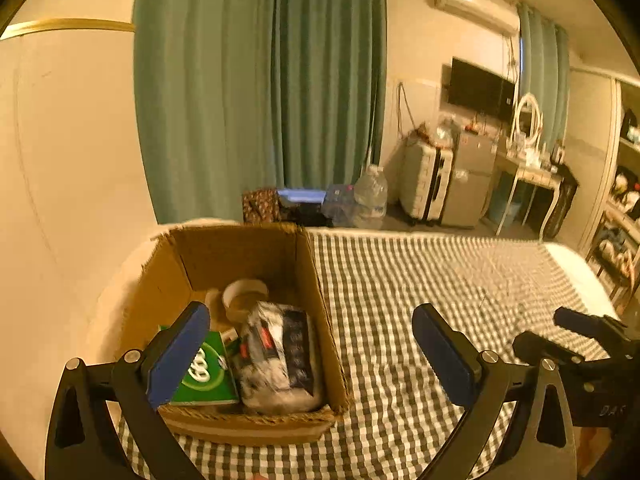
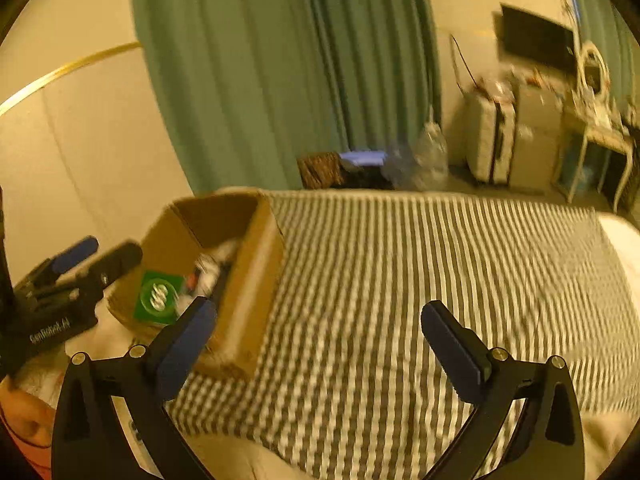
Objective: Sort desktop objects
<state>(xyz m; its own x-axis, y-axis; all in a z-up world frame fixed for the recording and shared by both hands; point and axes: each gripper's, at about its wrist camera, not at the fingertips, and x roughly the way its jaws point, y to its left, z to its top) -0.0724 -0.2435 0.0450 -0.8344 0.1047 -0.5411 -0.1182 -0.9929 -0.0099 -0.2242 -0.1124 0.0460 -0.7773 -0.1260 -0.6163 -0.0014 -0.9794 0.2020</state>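
An open cardboard box [image 1: 308, 276] stands at the left of a checked cloth [image 1: 420, 280]. Inside lie a green packet [image 1: 208, 372], a black-and-white wrapped pack [image 1: 280, 360] and a roll of tape [image 1: 244, 294]. My left gripper [image 1: 312, 340] is open and empty above the box's near right corner. My right gripper [image 2: 320, 332] is open and empty over the cloth, right of the box [image 2: 248, 264]. The green packet [image 2: 158, 296] shows in the right wrist view. The right gripper shows in the left wrist view [image 1: 560, 336]; the left shows in the right wrist view [image 2: 92, 256].
A green curtain [image 1: 260, 80] hangs behind the table. A water bottle [image 1: 372, 196] and bags stand past the far edge. A suitcase [image 1: 424, 180], a small fridge and a dressing table stand at the back right. The cloth [image 2: 440, 260] stretches right of the box.
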